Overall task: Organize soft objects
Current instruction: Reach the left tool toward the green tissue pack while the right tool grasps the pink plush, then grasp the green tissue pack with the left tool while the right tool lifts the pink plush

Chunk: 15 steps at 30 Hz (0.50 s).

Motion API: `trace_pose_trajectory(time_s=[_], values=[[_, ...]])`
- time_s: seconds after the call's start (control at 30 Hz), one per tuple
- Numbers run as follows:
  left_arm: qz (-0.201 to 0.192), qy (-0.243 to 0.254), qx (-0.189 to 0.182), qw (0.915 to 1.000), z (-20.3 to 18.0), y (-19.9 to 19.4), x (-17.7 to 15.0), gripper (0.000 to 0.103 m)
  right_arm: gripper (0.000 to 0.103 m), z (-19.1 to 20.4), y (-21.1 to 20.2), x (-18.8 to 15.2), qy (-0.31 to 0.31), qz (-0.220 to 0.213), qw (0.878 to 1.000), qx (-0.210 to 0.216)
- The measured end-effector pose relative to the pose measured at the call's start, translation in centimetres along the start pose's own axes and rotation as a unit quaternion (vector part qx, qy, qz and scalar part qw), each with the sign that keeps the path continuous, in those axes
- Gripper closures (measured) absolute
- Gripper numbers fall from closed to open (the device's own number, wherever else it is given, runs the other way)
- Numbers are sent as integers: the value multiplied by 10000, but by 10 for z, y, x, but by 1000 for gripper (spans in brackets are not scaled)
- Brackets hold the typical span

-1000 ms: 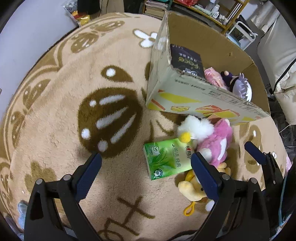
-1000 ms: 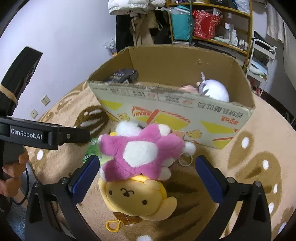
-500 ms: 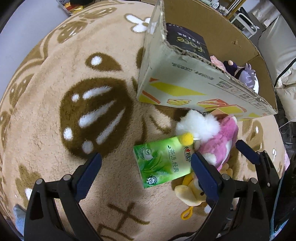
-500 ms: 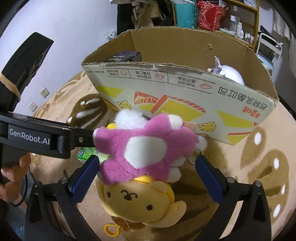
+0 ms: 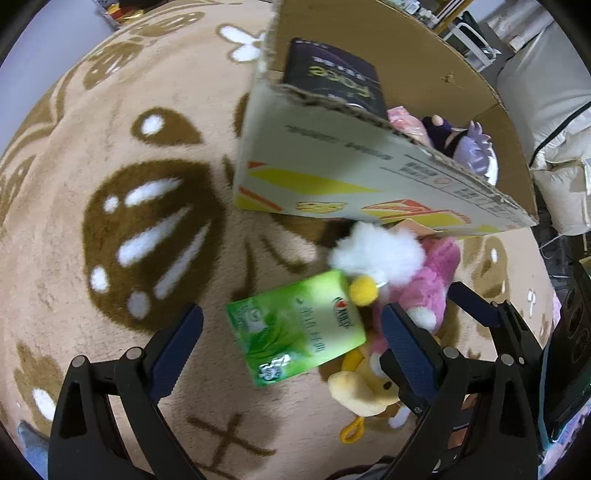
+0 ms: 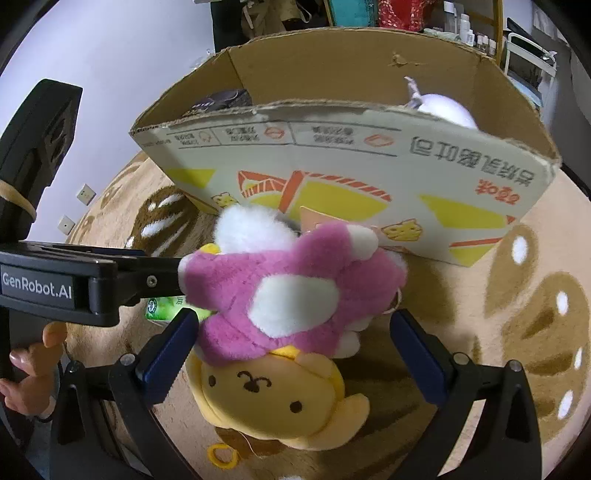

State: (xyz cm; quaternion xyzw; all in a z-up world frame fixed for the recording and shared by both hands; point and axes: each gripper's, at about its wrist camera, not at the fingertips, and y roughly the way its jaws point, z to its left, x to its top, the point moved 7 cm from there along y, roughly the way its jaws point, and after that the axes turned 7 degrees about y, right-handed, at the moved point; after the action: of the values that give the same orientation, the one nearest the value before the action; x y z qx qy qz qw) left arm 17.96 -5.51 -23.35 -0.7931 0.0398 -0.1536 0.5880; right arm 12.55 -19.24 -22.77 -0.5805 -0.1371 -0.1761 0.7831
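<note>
A green tissue pack (image 5: 297,328) lies on the rug, and my open left gripper (image 5: 291,332) straddles it from above. Beside it lie a white fluffy toy (image 5: 376,251), a pink star plush (image 5: 432,280) and a yellow dog plush (image 5: 365,387). In the right wrist view the pink star plush (image 6: 291,291) lies on top of the yellow dog plush (image 6: 273,398), and my open right gripper (image 6: 291,350) is around the pink star. A cardboard box (image 6: 351,158) stands just behind; it also shows in the left wrist view (image 5: 369,184).
The box holds a dark tissue pack (image 5: 332,85), a pink bag (image 5: 406,122) and a purple-haired doll (image 5: 465,144). The beige patterned rug (image 5: 110,221) covers the floor. The left gripper's body (image 6: 55,280) reaches in at the right view's left side. Shelves (image 6: 461,22) stand behind.
Both grippers have moved forward and down toward the pile. The tissue pack and the pink plush now sit between the fingers, larger in view. Nothing has been gripped.
</note>
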Motion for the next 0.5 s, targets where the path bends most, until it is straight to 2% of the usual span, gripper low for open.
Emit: trace_pose_trajectory(time_s=[0.2,0.33,0.5], values=[[77,-65,-182,9998,-7,12,6,7,0,-10,-6,0,138,60,9999,-57],[92,60,84,9999,-8,16,1,7,0,-12,-9,2,178,44,9998,-86],[160,262,235,9993,-20,28,5,7,0,-17,-8,1,186,105,9996,-181]])
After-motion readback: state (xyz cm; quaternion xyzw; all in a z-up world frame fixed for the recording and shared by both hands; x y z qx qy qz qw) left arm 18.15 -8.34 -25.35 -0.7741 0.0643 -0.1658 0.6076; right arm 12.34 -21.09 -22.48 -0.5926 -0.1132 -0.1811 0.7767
